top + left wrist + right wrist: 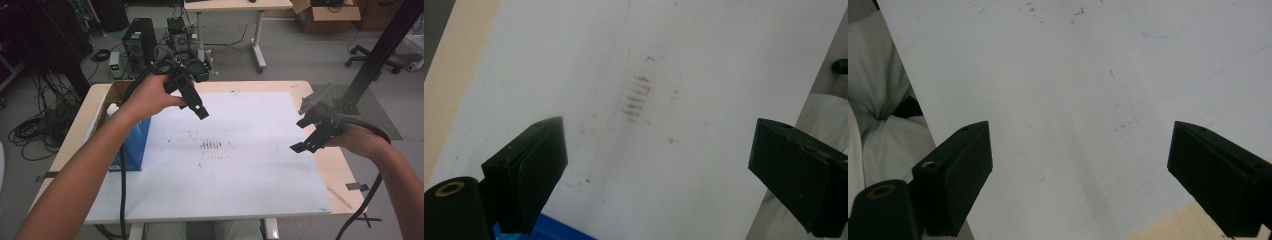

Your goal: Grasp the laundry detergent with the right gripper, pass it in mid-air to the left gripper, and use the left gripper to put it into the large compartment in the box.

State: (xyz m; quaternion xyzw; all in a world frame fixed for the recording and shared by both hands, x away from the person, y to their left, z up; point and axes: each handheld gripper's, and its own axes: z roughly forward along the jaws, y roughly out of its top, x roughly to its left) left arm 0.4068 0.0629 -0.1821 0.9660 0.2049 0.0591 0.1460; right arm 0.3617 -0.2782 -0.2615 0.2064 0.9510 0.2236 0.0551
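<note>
A white sheet (235,155) covers most of the wooden table (335,165), with a patch of dark smudges (211,145) near its middle. My left gripper (199,109) is held above the sheet's back left, pointing down toward the smudges (636,97); its jaws stand wide apart with nothing between them (656,165). My right gripper (305,144) hovers over the sheet's right edge, jaws wide open and empty (1080,170).
A blue box (136,145) with a white bottle (113,109) beside it stands at the table's left edge, under my left forearm. A black post (380,50) rises at the right. Cables, a computer case (139,40) and another desk (240,5) lie beyond the table.
</note>
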